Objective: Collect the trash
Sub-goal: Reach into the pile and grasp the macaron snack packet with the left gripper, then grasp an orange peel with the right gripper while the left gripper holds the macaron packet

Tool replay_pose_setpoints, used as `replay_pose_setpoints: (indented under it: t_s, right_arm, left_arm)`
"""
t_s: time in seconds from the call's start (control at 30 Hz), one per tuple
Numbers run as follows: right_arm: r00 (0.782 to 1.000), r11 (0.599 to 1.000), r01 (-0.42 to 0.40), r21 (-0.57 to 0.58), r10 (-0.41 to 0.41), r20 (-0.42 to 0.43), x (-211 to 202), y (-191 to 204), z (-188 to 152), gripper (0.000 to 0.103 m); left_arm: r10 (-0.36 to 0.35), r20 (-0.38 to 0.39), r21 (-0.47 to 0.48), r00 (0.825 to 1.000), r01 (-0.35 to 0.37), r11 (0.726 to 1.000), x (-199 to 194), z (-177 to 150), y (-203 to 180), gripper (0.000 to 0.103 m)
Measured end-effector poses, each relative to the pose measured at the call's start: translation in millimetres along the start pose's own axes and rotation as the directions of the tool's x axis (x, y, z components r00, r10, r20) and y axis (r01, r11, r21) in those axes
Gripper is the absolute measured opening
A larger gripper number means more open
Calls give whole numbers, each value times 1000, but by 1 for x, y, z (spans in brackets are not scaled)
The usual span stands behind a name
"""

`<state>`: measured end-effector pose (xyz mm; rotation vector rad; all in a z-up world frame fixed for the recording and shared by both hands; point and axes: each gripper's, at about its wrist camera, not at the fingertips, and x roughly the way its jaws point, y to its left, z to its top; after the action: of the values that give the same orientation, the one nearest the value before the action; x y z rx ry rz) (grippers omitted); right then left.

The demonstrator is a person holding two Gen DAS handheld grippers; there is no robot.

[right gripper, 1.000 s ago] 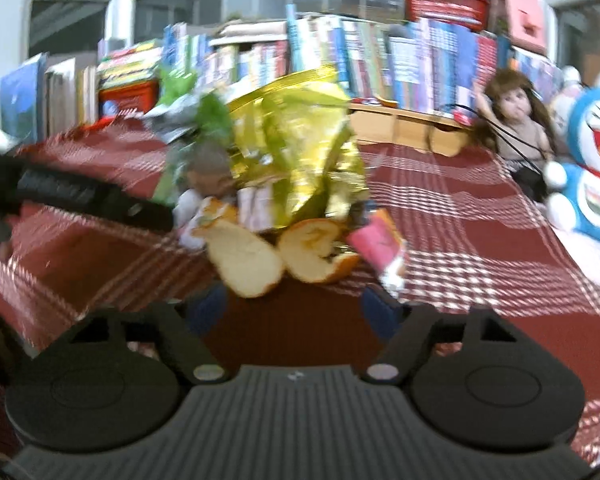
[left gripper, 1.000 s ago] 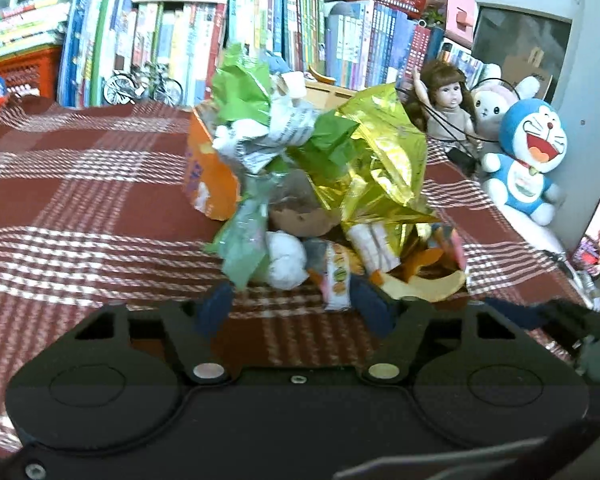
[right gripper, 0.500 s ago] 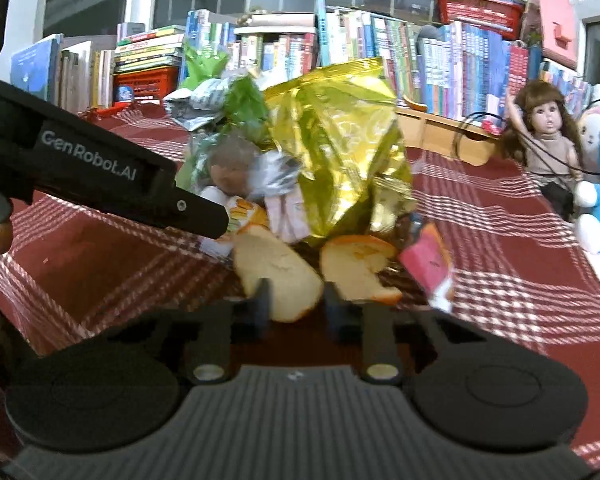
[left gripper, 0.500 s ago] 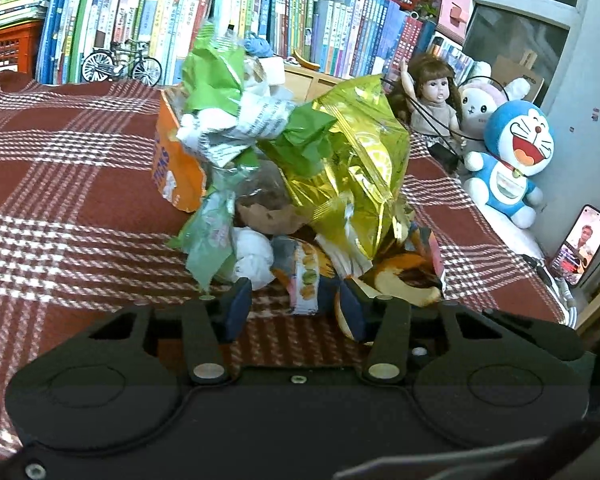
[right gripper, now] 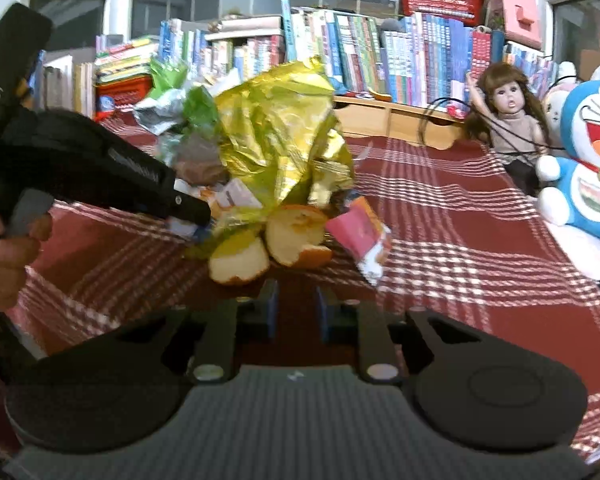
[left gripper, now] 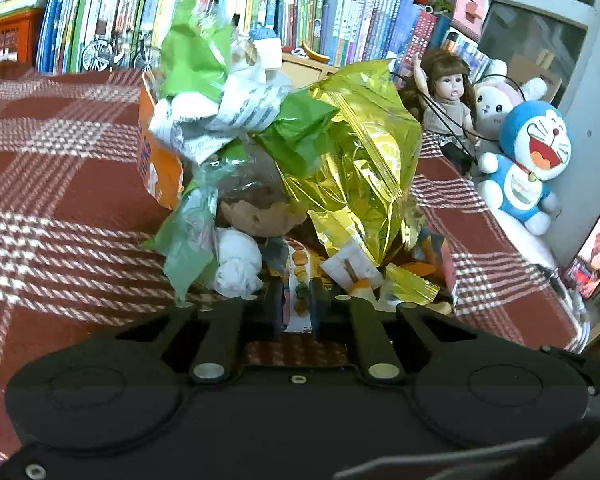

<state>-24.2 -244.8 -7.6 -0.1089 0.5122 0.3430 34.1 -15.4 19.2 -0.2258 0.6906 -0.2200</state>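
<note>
Left tongs [left gripper: 296, 300]: pinching printed snack wrapper [left gripper: 299, 280] at near edge of trash pile [left gripper: 284, 168] | Right tongs [right gripper: 294, 306]: jaws opening, nothing between, just short of orange peel [right gripper: 296, 236] | Pile location: red plaid worktop [left gripper: 60, 200].

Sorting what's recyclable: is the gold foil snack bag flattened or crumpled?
Crumpled. The gold foil snack bag stands creased and puffed atop the trash pile, folds catching light in both views.

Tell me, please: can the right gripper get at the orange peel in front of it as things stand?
Probably yes. The orange peel lies at the pile's near edge, just ahead of the right gripper, whose jaws are opening with nothing between them. Only bare tablecloth separates them.
</note>
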Motion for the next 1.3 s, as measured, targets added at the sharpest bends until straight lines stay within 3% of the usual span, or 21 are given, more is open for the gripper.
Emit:
replay_pose_setpoints:
  t_s: [0.2,0.43,0.47,0.5,0.63,0.77,0.9,1.03,1.07,1.13,1.3]
  right_arm:
    - [999,998,-44,-50,44,-9,12,18,2,60]
    - [999,996,-48,-71,47,-9,37,28,12,62]
    - [999,996,-52,-75,51,-10,39,29,13,61]
    - [998,995,-56,-78,55,-12,41,30,13,50]
    - [998,994,-70,-85,70,-3,38,34,13,45]
    - [998,994,-63,-94,64,5,29,32,11,45]
    - [999,995,-43,-90,43,6,19,26,10,46]
    - [1000,997,-18,-80,18,2,16,17,11,52]
    - [1000,997,-14,-75,14,0,15,15,11,61]
    - [1000,998,-9,-64,9,-3,15,12,10,64]
    - [1000,997,-17,-74,16,-10,16,11,8,70]
  left_arm:
    - [19,18,55,1000,-20,998,-17,-4,-2,9]
    - [50,24,100,998,-53,994,-42,-12,5,9]
    - [57,27,105,998,-59,993,-47,-14,6,9]
    - [63,30,110,998,-66,992,-50,-15,8,9]
    - [72,31,118,997,-76,990,-58,-18,12,13]
    - [56,20,113,998,-58,992,-55,-22,11,44]
    - [58,9,117,998,-59,991,-43,-25,5,58]
    - [74,-24,103,997,-71,992,-25,-27,2,57]
    - [71,-24,99,997,-69,993,-22,-28,1,51]
    - [77,-13,104,997,-76,992,-22,-30,-3,49]
    - [55,35,192,998,-60,980,-36,-32,-20,49]
